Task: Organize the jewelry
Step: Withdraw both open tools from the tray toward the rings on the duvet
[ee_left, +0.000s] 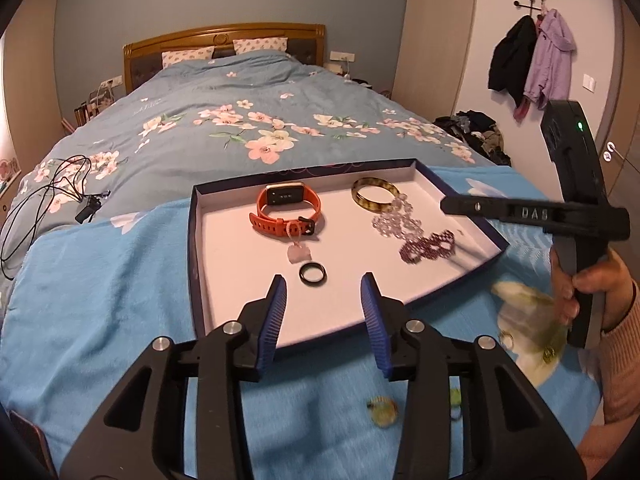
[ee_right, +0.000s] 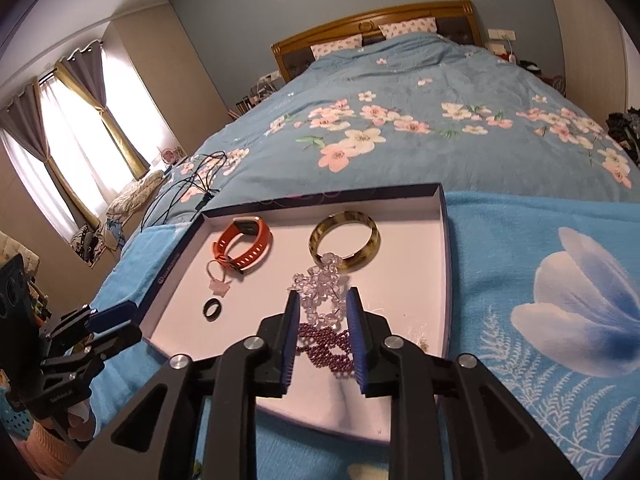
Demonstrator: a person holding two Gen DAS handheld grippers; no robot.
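Hovering over the near right part of the tray (ee_right: 442, 240), the right gripper (ee_right: 323, 304) has its jaws spread with nothing pinched, the purple bead strand (ee_right: 326, 346) lying directly below and between them, its long axis running away toward the clear beads (ee_right: 320, 284). The left gripper (ee_left: 324, 286), also spread and empty, sits at the tray's near edge just short of the black ring (ee_left: 313, 272), so the right is nearer the beads.
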